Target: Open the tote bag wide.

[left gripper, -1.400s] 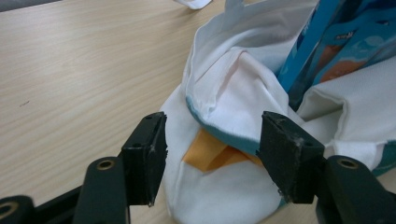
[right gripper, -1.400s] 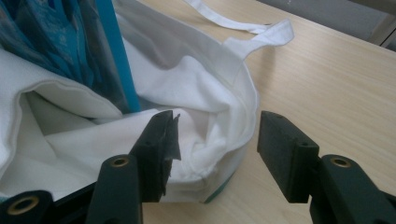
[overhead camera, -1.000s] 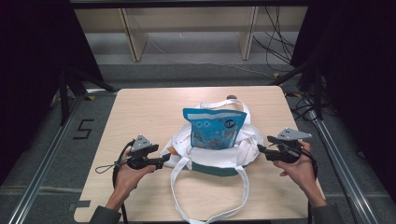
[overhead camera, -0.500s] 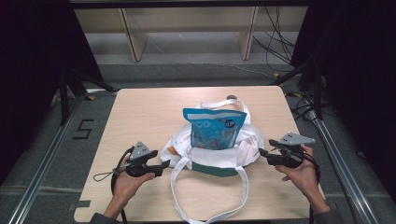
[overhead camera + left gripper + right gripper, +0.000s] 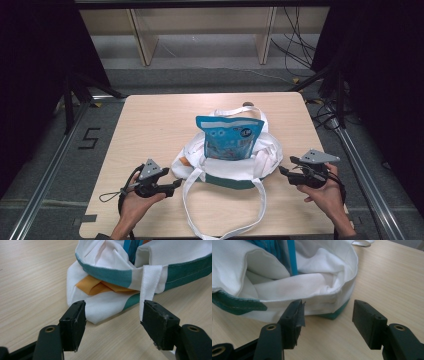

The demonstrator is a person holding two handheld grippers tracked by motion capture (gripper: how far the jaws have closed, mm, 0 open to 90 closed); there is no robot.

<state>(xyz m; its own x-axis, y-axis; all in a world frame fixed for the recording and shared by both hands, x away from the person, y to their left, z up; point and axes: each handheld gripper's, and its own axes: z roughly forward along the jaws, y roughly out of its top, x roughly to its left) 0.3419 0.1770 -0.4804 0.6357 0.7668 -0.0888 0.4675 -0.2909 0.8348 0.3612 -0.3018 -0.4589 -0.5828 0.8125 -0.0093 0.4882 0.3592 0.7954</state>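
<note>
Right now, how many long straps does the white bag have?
2. One strap loops toward the table's near edge between both hands; the other strap lies behind the blue packet standing in the bag.

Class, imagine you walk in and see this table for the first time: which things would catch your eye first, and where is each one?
First comes the bright blue printed snack pouch, standing upright in the white cloth tote bag with teal trim at the middle of the pale wooden table. Next come the left gripper and the right gripper, one on each side of the bag, both with jaws open. The bag's long white handle straps trail toward the near edge.
</note>
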